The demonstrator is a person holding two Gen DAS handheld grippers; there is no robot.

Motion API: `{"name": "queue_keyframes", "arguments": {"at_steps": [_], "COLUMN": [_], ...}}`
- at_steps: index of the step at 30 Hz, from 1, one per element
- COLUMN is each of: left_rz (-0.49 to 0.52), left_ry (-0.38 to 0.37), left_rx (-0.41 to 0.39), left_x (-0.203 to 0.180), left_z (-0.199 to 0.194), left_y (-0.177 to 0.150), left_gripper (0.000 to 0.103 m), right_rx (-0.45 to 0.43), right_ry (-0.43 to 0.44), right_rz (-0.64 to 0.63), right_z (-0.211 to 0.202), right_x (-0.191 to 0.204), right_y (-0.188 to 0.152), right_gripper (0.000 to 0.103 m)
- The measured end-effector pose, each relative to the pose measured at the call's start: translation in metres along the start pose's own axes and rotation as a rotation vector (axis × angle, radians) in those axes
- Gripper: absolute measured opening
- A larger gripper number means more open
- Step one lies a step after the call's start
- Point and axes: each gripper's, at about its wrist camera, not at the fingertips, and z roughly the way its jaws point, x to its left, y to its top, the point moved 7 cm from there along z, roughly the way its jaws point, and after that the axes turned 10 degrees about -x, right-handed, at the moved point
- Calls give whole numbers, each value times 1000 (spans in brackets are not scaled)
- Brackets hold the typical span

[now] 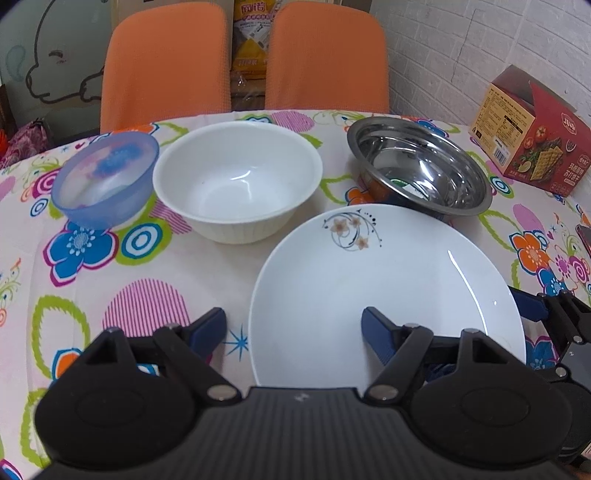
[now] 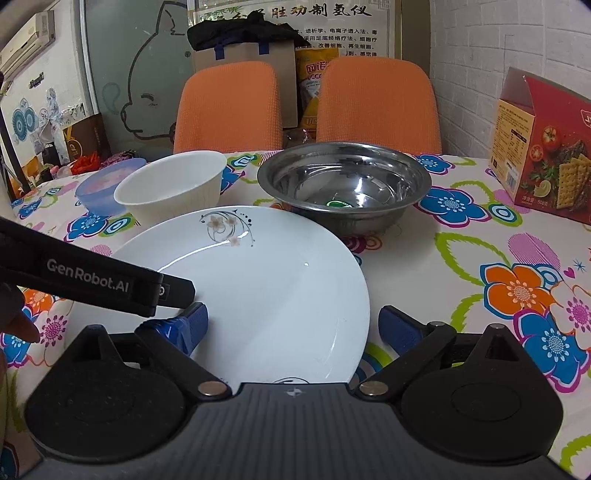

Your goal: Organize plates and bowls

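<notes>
1. Reading "GenRobot.AI" is possible only in the right wrist view, where white letters run along the black body of the left gripper (image 2: 184, 295) as it reaches in from the left over the white plate (image 2: 258, 288).
2. On the desk (image 1: 155, 280), under a flowered cloth, the white plate lies nearest, with a small brown flower motif (image 1: 349, 230) near its far rim.
3. Behind it stand a white bowl (image 1: 236, 184), a translucent blue bowl (image 1: 105, 181) just left of that, and a steel bowl (image 1: 421, 173) to the right; a green sticker (image 2: 338, 203) at the steel bowl's bottom shows most clearly in the right wrist view.
4. A red cracker box (image 2: 546, 155) stands at the desk's right edge with a "JUJU"-like logo and Chinese print; "508" can be made out low on its front in the right wrist view.
5. The left gripper (image 1: 293, 328) is released, its blue pads spread wide: one pad over the cloth, the other above the plate's near part.
6. The right gripper (image 2: 291, 325) is likewise spread open, straddling the plate's near right rim without pinching it.
7. Only the right wrist view shows a wall poster (image 2: 295, 22) of Chinese text, an air conditioner (image 2: 26, 40), a paper bag (image 2: 243, 55) and part of a person's hand (image 2: 18, 321).
8. Both views show two orange chairs (image 1: 166, 62) and a yellow packet (image 1: 251, 37) with Chinese writing between them.
</notes>
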Motion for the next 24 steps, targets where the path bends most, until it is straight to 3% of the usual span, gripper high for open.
{"name": "queue_keyframes", "arguments": {"at_steps": [15,24], "left_rz": [-1,33], "left_ry": [-1,4], "left_rx": [7,-10], "left_x": [-3,-5], "left_z": [-3,-6], "left_y": [-2,-4], "left_gripper": [75,70], "right_rx": [25,-4], "right_ry": [-17,57], "right_rz": [9,-28], "right_z": [-2,-6], "right_x": [4,10], "right_y": [-1,-5], "right_gripper": [87,86]}}
